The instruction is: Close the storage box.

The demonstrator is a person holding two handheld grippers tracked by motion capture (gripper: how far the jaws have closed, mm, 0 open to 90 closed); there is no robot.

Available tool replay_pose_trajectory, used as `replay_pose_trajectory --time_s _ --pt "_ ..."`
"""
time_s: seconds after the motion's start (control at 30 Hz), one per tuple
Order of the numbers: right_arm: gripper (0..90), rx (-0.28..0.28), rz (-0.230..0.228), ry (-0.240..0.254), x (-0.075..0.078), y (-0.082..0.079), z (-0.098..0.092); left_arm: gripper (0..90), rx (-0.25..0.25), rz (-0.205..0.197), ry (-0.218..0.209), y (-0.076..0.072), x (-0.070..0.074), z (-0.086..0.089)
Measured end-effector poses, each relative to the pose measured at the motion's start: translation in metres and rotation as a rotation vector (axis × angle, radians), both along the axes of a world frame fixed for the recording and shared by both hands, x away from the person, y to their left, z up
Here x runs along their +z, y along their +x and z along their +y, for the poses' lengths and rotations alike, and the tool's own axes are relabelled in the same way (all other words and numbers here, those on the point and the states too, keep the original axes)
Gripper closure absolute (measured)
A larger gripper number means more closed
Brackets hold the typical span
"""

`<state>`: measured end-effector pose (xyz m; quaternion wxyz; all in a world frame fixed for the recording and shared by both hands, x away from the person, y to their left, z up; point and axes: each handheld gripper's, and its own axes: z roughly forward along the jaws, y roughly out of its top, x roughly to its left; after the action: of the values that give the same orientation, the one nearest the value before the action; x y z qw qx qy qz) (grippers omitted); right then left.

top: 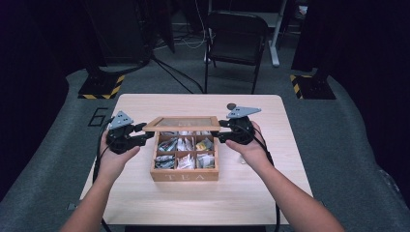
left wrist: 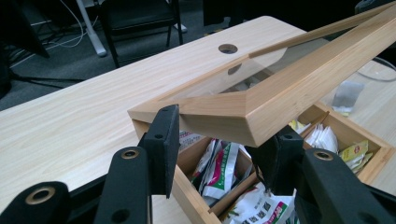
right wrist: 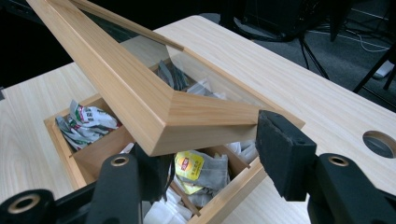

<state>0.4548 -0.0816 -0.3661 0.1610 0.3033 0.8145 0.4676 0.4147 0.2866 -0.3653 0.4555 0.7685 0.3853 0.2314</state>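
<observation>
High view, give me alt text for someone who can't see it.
Two hands hold the left gripper and right gripper at opposite side edges of a half-raised glass-paned lid on a wooden tea box. The box, full of tea bags, sits on a light wood table; a black chair stands beyond.

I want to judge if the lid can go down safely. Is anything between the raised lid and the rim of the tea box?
Yes. Both tools sit at the front corners of the lid: the left tool and the right tool each have one pad beneath it, above the tea box rim. No tea bag visibly rises above the rim.
</observation>
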Motion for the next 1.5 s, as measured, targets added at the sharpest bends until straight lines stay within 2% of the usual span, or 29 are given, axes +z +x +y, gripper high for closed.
replay_pose_trajectory --time_s 0.2,0.3,0.57,0.77,0.87,1.03,1.2,1.37,1.5 --pt "45.4 0.0 -0.001 -0.007 -0.008 -0.006 0.0 53.8 0.001 -0.004 0.024 -0.007 -0.007 -0.001" --pt "44.8 -0.002 0.003 -0.002 -0.012 -0.009 -0.001 53.7 0.001 -0.007 0.02 -0.009 -0.011 -0.001" --pt "44.8 0.006 -0.011 -0.028 -0.019 -0.018 -0.001 53.4 0.001 -0.017 0.029 -0.017 -0.021 -0.001" --pt "44.2 0.017 -0.026 -0.027 -0.024 -0.027 -0.003 52.1 -0.006 -0.017 0.009 -0.019 -0.029 0.0" --pt "43.8 0.012 -0.025 -0.037 -0.027 -0.029 -0.004 52.0 -0.008 -0.012 0.016 -0.021 -0.031 0.0" --pt "43.7 0.011 -0.001 -0.018 -0.031 -0.034 -0.005 51.8 -0.014 -0.006 0.021 -0.023 -0.035 0.0" --pt "42.8 0.013 -0.004 -0.03 -0.034 -0.04 -0.002 51.7 -0.013 -0.002 0.023 -0.025 -0.039 0.0" --pt "43.0 0.003 0.014 0.0 -0.036 -0.042 -0.003 51.3 -0.02 0.011 0.033 -0.027 -0.043 0.0" --pt "42.8 0.002 0.016 -0.004 -0.038 -0.044 -0.003 51.3 -0.019 0.014 0.034 -0.029 -0.047 0.0"
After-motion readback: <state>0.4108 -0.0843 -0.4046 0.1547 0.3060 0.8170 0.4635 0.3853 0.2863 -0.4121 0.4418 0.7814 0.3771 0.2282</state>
